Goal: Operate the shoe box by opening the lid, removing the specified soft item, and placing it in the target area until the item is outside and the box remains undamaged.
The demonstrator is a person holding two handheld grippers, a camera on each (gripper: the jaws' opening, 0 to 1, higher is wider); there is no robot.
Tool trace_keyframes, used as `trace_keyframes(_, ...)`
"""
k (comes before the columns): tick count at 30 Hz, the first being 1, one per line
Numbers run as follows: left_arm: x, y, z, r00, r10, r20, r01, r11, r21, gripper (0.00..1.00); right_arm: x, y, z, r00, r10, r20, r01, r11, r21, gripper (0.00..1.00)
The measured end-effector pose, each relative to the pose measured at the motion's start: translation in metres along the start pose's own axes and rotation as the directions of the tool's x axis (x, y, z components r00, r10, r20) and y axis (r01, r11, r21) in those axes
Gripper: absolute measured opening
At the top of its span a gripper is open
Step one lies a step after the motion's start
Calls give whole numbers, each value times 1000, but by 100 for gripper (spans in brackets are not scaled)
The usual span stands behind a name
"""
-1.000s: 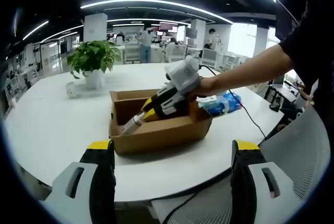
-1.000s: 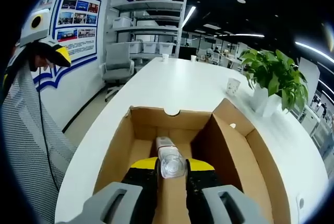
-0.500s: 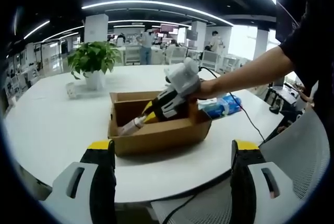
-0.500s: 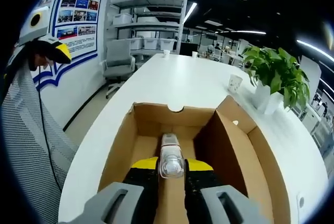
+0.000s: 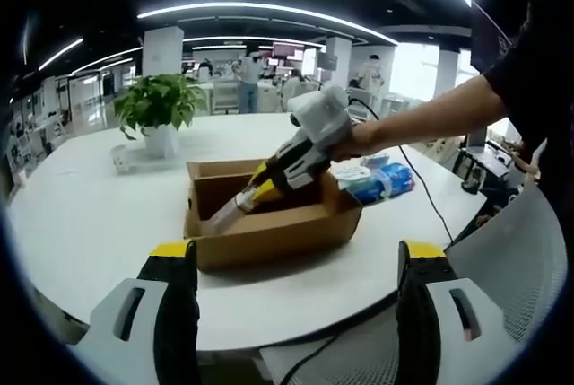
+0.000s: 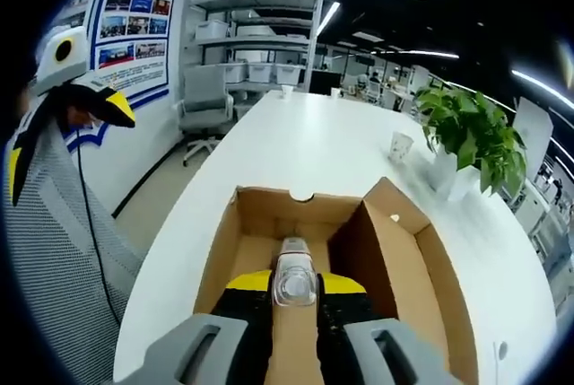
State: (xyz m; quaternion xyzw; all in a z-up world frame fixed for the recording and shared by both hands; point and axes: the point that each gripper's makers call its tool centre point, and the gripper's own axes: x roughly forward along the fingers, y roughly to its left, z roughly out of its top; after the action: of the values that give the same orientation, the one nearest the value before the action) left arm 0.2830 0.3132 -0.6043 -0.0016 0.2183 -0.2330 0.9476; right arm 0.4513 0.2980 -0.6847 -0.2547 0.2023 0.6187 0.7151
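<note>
- A large white round table (image 5: 99, 214) in an open office holds an open cardboard shoe box (image 5: 269, 223), its lid flap standing upright on one long side.
- In the left gripper view, the left gripper (image 5: 296, 300) sits low at the near edge of the table, well short of the box. Its two yellow-tipped jaws are spread wide apart with nothing between them.
- In that same view, a hand (image 5: 354, 141) reaches in from the right and holds the right gripper (image 5: 244, 203), which angles down over the box's open top.
- The right gripper view looks straight down into the box (image 6: 332, 250). The right gripper (image 6: 294, 284) has its jaws pressed close together around a small, pale, tube-shaped item (image 6: 293, 268), pinching it above the floor of the box. The item is within the box walls.
- A potted green plant (image 5: 160, 107) in a white pot stands on the table beyond the box, with a small white cup (image 5: 119, 158) near it.
- A blue and white pack (image 5: 381, 180) lies on the table just beside the box's far end.
- A grey mesh chair (image 5: 529, 268) stands at the right of the left gripper view.
</note>
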Motion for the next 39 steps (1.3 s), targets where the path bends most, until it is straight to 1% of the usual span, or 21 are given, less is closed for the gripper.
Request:
trace_keyframes(4,0,-1,0,1000,-5,1,5,1000,7,90,-11,-2,3,1000,-2,-8,2,1000,-4,12)
trace_keyframes(9,0,-2,1,1000,-7,5,7,1000,15,91,-24,2,5,999,7,-41,-9,999,-36,12)
trace_keyframes(13,0,-2,3,1000,-9,13,9,1000,20,92,-35,-3,11,999,-7,-31,6,1000,-30,12)
trace_keyframes(17,0,-2,5,1000,-8,25,7,1000,22,93,-45,-6,13,999,-19,-42,17,999,-37,13)
trace_keyframes(22,0,-3,6,999,-21,30,20,999,29,94,-63,-6,16,997,-14,-73,10,998,-56,13)
trace_keyframes(29,0,-7,7,999,-40,36,39,999,37,95,-87,-7,20,996,-27,-82,21,997,-80,13)
trace_keyframes(34,0,-8,5,999,-41,22,40,998,42,96,-102,-9,20,995,-37,-90,29,995,-95,13)
trace_keyframes(36,0,-8,6,998,-45,32,44,998,41,97,-107,-11,19,995,-44,-95,35,995,-96,13)
trace_keyframes(39,-1,-9,5,999,-47,25,45,998,49,98,-115,-12,17,993,-53,-104,42,994,-104,13)
